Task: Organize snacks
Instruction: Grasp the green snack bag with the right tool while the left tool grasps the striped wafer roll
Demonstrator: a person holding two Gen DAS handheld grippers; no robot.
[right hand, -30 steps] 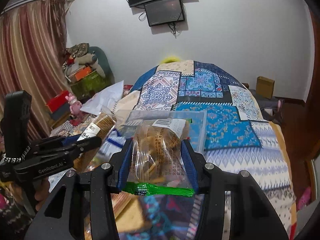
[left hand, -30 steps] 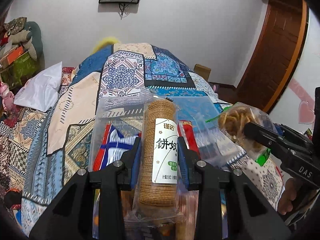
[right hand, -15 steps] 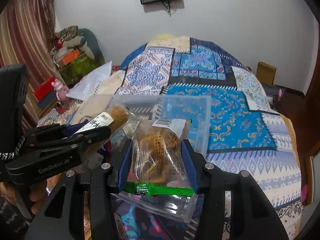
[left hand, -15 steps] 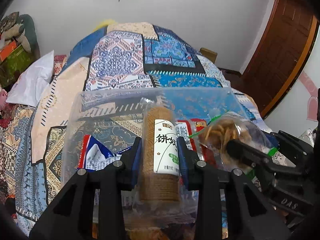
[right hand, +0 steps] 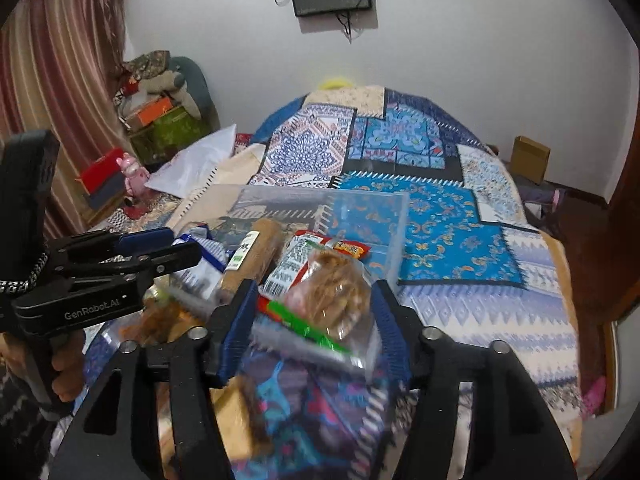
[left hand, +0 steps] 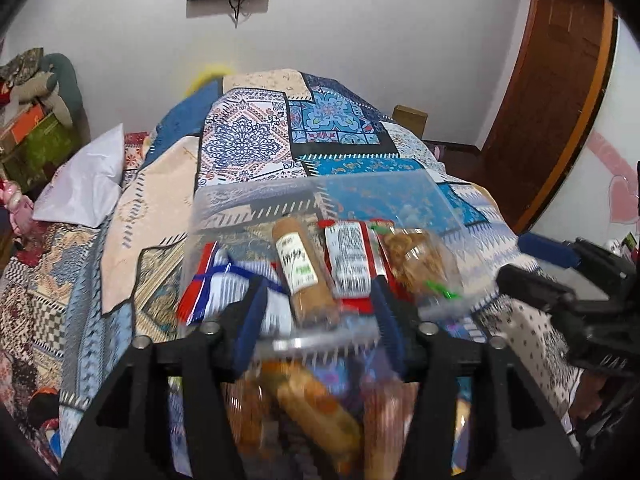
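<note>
Since both grippers are spread wide and hold nothing, the snacks look just released into the clear plastic bin (left hand: pixel 256 196) on the patchwork quilt (left hand: pixel 248 144). Bin contents, left to right: striped red-white-blue packet (left hand: pixel 224 280); biscuit roll (left hand: pixel 304 272), lying lengthwise; red packet (left hand: pixel 350 260); clear bag of fried twists (right hand: pixel 332 288), partly over the near rim. Left gripper (left hand: pixel 318 316) and right gripper (right hand: pixel 310 320) each hang open at the bin's near edge.

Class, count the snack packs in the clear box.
4: a blue-and-white packet at left, a biscuit roll beside it, then a red packet, a clear bag of fried snacks rightmost. Others may be hidden.
</note>
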